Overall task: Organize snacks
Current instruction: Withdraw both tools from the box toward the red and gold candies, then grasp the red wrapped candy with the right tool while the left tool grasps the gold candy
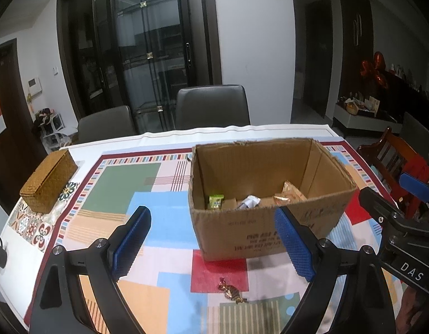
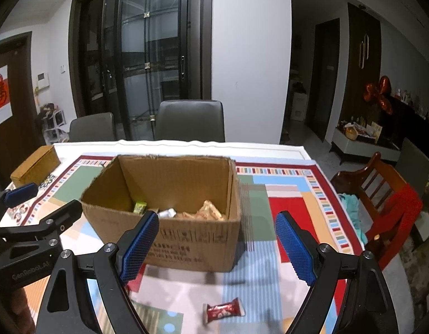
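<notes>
Tablecloth (image 2: 286, 208): red-wrapped snack (image 2: 224, 311), right view only

white wall (image 1: 253, 41) | dark glass doors (image 1: 142, 55) | grey chairs (image 1: 211, 105)

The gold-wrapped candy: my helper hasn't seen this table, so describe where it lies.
Find the open cardboard box on the patterned tablecloth. The candy lies loose on the cloth before the box's near wall. Its shiny gold twist wrapper is unlike the snacks inside.
</notes>
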A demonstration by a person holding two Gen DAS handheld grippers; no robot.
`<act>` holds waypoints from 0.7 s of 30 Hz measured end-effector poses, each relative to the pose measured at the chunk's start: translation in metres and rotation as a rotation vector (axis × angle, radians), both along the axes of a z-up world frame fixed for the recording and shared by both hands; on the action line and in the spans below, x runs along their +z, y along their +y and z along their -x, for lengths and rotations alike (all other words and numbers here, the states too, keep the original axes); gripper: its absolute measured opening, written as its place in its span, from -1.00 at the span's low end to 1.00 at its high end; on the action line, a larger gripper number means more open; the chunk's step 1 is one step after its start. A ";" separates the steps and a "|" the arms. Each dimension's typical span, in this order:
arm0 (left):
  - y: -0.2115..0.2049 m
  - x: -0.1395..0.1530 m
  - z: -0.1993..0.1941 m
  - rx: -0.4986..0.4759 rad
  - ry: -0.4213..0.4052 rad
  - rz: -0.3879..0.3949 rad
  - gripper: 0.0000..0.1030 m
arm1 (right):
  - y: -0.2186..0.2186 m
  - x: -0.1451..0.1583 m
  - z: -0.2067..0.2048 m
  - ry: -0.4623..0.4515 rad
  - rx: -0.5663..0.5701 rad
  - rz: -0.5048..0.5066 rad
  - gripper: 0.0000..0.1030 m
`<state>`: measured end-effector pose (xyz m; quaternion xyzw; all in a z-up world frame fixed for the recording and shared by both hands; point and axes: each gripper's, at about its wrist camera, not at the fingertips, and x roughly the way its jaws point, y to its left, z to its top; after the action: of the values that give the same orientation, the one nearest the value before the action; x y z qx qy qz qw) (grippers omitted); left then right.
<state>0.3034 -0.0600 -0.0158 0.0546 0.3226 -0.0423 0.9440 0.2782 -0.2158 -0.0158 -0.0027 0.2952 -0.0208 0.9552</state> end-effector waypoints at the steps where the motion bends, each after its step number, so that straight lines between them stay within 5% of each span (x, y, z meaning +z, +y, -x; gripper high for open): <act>1: 0.000 -0.002 0.001 -0.001 0.002 0.000 0.76 | 0.000 -0.002 0.001 0.005 0.000 -0.004 0.68; 21: -0.003 -0.052 0.022 0.000 0.077 0.002 0.76 | -0.003 -0.058 0.020 0.078 0.003 0.028 0.68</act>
<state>0.2815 -0.0632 -0.0674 0.0520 0.3587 -0.0450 0.9309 0.2580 -0.2187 -0.0738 -0.0172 0.3319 -0.0232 0.9429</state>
